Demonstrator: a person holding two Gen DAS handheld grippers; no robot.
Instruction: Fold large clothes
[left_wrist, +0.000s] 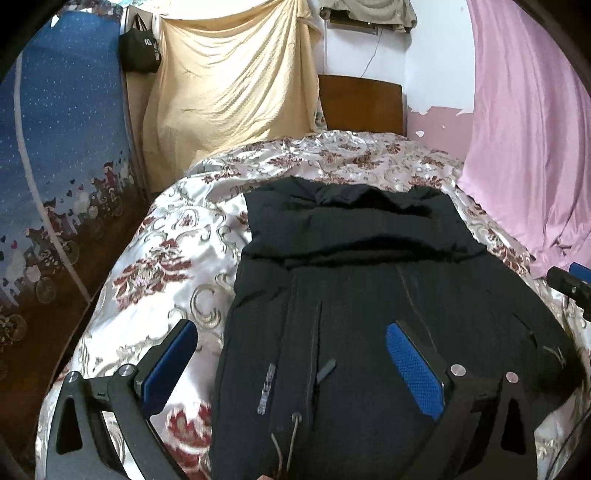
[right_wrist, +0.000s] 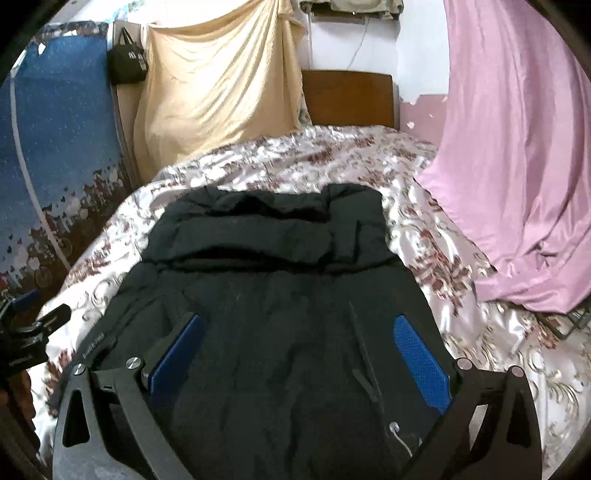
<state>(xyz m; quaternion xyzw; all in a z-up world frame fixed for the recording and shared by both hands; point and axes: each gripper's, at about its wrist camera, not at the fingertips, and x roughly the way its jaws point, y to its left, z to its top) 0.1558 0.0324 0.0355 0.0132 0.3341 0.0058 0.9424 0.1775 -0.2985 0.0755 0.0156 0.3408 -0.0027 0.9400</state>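
The large black padded jacket (left_wrist: 351, 295) lies flat on the bed with the shiny cream and dark red floral cover (left_wrist: 155, 258), its folded part toward the brown wooden headboard (left_wrist: 360, 101). My left gripper (left_wrist: 291, 362) and my right gripper (right_wrist: 301, 356) hover above it, both with fingers wide apart, holding nothing.

A black padded jacket (left_wrist: 351, 295) lies flat on the floral bedspread (left_wrist: 166, 258), sides folded inward.
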